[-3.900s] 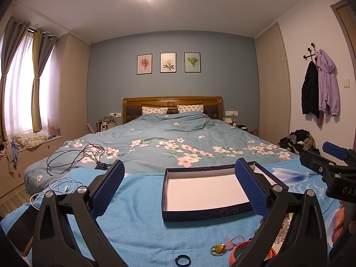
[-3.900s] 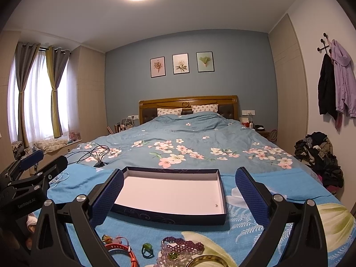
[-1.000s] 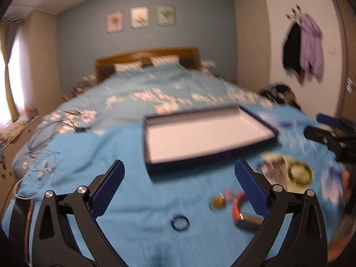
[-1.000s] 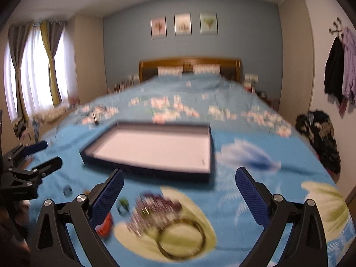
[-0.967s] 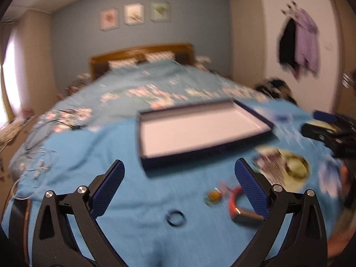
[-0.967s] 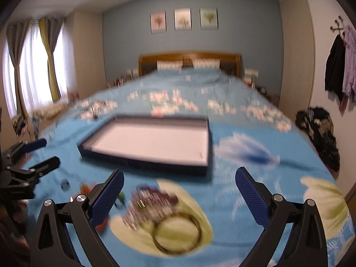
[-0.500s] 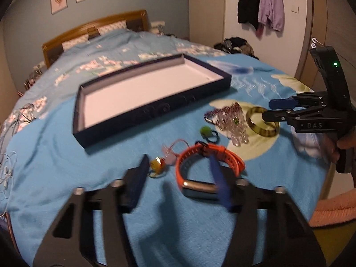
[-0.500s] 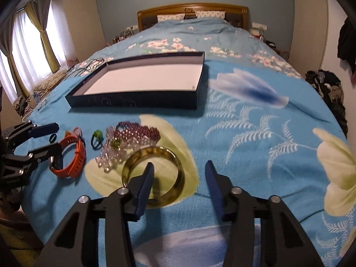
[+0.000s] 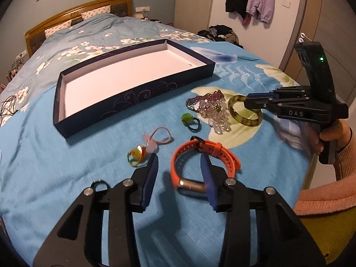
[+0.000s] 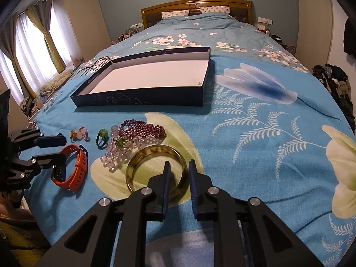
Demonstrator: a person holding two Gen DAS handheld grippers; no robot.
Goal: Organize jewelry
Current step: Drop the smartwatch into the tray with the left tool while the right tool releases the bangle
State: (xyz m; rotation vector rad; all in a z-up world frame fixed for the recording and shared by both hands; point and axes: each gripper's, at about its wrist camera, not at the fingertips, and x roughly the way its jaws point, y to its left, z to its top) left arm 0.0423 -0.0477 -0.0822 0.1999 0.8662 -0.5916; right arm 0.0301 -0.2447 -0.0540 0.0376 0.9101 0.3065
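Tongs [image 9: 179,162] above blue floral bedspread [image 9: 66,155]

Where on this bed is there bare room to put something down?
The white floor of the tray is bare. So is the blanket right of the green bangle, and the strip between the tray and the orange watch. It is crowded from the watch across the rings to the purple beads.

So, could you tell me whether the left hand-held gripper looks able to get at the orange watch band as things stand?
Probably yes. The left hand-held gripper already straddles one side of the orange watch band with its jaws closing, and nothing lies over the band; the small yellow ring sits just outside it.
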